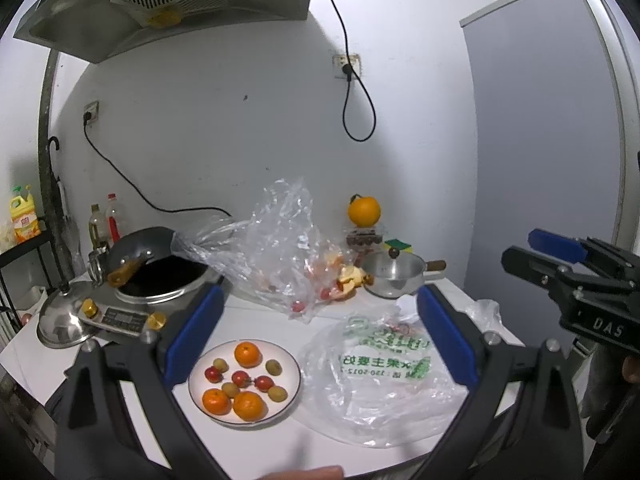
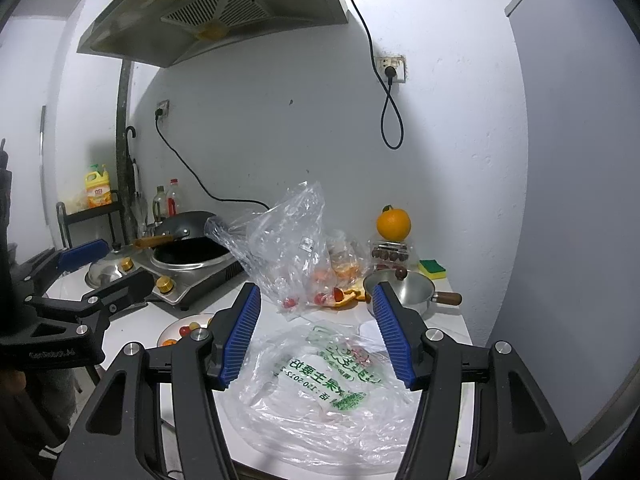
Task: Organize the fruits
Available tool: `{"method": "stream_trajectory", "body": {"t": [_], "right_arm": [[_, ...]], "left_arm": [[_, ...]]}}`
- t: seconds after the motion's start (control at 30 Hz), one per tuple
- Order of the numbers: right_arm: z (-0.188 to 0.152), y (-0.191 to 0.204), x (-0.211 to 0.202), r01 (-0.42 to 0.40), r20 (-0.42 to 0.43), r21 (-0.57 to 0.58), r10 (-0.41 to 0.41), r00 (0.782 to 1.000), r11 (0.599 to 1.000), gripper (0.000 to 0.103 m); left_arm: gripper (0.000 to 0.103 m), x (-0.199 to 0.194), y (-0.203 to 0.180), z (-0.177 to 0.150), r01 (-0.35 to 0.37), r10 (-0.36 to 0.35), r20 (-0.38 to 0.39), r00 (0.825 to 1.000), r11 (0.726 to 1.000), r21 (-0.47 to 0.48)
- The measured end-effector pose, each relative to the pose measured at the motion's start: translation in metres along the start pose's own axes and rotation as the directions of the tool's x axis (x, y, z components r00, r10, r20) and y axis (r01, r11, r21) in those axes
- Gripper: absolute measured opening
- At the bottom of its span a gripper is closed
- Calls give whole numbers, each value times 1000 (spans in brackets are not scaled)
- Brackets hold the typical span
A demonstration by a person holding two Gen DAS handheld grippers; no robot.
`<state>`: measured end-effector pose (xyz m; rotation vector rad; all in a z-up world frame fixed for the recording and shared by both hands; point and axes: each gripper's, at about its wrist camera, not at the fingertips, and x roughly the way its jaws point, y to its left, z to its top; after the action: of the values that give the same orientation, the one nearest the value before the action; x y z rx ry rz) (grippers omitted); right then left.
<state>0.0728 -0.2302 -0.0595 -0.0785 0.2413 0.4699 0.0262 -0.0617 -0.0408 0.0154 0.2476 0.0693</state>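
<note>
White plate [image 1: 290, 390] bearing three tangerines [image 1: 248, 354], three cherry tomatoes [image 1: 240, 378], four small green fruits [image 1: 273, 367], printed bag [image 1: 384, 364] at 3 o'clock, left gripper [image 1: 316, 340] and right gripper [image 2: 318, 338] both spread wide, empty.

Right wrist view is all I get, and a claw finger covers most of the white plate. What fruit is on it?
Observer: From the left wrist view, the plate holds three tangerines, three cherry tomatoes and four small greenish fruits.
Operator: Is the left claw carrying anything?
Observer: No. The left claw is wide open with nothing between its fingers; it hangs above the table, near the plate.
</note>
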Motion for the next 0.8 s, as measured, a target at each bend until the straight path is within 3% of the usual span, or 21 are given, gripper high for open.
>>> {"method": "stream_trajectory", "body": {"t": [0.8], "right_arm": [[-5,-5,9,3,-13,-1,-3,1000,1000,62]], "left_arm": [[98,6,-2,0,7,-7,6,1000,1000,11]]}}
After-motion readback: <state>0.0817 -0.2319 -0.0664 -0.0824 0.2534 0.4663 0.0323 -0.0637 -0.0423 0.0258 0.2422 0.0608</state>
